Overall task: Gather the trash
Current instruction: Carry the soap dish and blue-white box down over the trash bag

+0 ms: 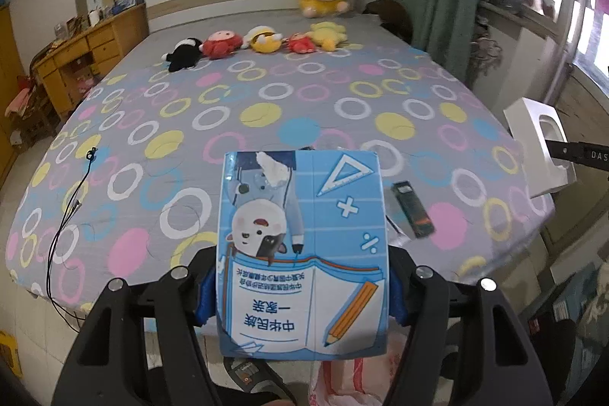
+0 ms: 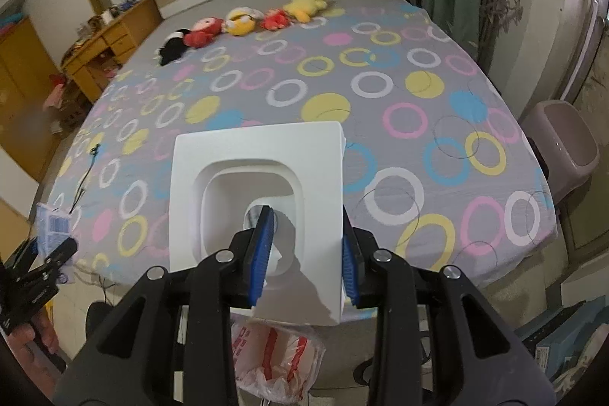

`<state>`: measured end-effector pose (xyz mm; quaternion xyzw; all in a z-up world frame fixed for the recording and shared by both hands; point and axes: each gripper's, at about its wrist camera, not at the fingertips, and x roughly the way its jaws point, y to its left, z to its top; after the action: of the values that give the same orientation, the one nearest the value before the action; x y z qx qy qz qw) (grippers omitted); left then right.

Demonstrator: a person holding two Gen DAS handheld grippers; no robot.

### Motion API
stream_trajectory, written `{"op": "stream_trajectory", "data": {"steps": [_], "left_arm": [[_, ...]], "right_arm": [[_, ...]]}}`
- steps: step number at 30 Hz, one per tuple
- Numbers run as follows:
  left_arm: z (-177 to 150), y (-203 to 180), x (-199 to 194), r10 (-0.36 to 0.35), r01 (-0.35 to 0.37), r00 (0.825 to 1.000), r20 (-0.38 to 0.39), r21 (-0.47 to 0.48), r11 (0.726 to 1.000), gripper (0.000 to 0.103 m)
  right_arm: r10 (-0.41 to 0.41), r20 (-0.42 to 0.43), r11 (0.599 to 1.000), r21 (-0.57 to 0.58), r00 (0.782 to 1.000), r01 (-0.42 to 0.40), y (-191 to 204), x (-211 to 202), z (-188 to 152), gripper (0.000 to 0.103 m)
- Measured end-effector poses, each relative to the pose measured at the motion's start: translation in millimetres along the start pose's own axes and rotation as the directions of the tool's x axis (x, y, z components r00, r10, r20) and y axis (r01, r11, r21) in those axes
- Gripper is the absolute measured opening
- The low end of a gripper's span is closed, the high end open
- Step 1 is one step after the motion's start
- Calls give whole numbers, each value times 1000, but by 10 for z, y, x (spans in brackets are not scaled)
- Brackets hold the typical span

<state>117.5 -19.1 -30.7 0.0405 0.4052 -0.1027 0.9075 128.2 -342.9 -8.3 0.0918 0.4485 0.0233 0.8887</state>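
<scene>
Left fingers (image 1: 300, 295) clamped on blue carton (image 1: 302, 253) (printed upside down), right fingers (image 2: 304, 253) gripping white tray (image 2: 259, 200)

Bed (image 1: 266, 109), circle-print sheet: plush toys (image 1: 262, 40) near headboard, thin cable (image 1: 72, 208), dark flat item (image 1: 413, 214), maybe remote.

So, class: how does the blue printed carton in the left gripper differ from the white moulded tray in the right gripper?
The blue printed carton is covered in cartoon artwork; the white moulded tray is plain. The carton's face is flat and closed; the tray has a sunken hollow. The carton is clamped across its sides; the tray's wall is pinched from inside and outside. Both are held above the bed.
</scene>
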Motion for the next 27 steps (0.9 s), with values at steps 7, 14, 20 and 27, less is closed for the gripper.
{"op": "stream_trajectory", "data": {"steps": [7, 14, 20, 27], "left_arm": [[-364, -231, -266, -52, 52, 999, -5, 33, 998, 64], [-782, -423, -385, -93, 96, 995, -47, 62, 993, 64], [-1157, -507, -386, -110, 117, 988, -106, 66, 991, 64], [-1528, -528, -226, -113, 125, 975, -190, 51, 991, 64]], "right_arm": [[54, 21, 998, -42, 998, -53, 211, -385, -554, 32], [91, 40, 993, -79, 995, -88, 438, -627, -1118, 32], [108, 40, 990, -93, 993, -104, 600, -681, -1559, 32], [108, -5, 991, -75, 994, -108, 659, -491, -2000, 32]]}}
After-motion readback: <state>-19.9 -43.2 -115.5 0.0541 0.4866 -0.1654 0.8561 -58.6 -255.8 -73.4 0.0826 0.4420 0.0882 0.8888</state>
